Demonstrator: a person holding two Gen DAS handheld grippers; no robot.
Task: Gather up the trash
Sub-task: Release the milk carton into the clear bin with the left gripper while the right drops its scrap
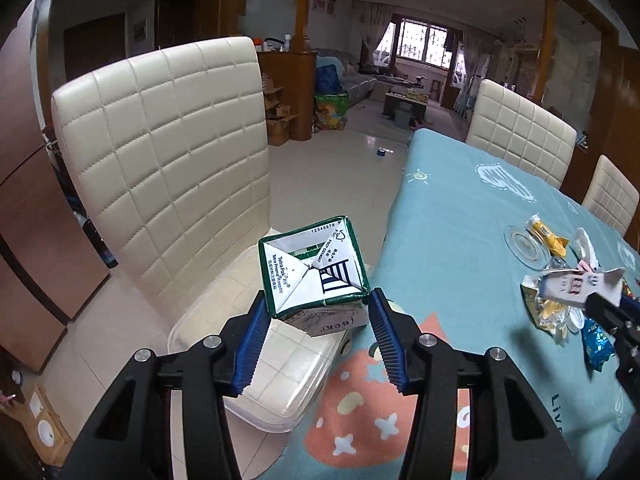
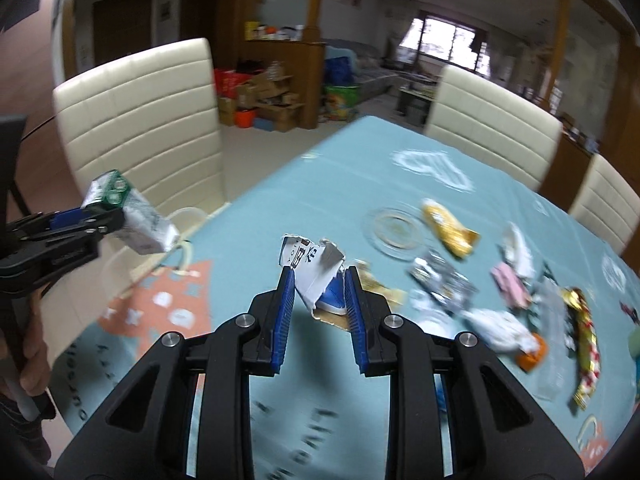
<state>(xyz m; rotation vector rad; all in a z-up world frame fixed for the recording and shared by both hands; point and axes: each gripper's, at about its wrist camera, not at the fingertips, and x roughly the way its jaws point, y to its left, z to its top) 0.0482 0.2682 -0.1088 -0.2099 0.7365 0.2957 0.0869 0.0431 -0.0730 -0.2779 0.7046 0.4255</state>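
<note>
The left gripper point(image 1: 318, 312) is clamping its blue ribbed fingers point(image 1: 254, 344) on a green-and-white drink carton point(image 1: 314, 272), the carton's folded base facing up; it is hanging above a clear plastic tub point(image 1: 276, 376) that is sitting on the seat of a cream quilted leather chair point(image 1: 164, 152), just off the edge of the worktop point(image 1: 460, 200), which is wearing a light blue cloth with a salmon-coloured house print. The right gripper point(image 2: 320, 296) is squeezing a torn white-and-blue piece of cardboard packaging point(image 2: 312, 268) between its fingers point(image 2: 286, 320), lifted clear of the cloth; a hand point(image 2: 34, 356) is showing at the left edge of that view, gripping a handle. Beyond it, the remaining litter is lying scattered on the right half of the worktop: a round clear glass dish point(image 2: 394, 232), a gold foil wrapper point(image 2: 450, 228) just beside it, a crumpled silver wrapper point(image 2: 444, 280), a pink scrap point(image 2: 510, 284), an orange-and-white wad point(image 2: 516, 340), and a long gold-and-red twisted wrapper point(image 2: 584, 344). Further off, two more cream chairs point(image 2: 488, 124) are standing along the far side; behind them a tiled floor is running to a wooden cabinet point(image 2: 288, 76), stacked cardboard boxes point(image 2: 264, 96) and a barred window point(image 1: 422, 42).
</note>
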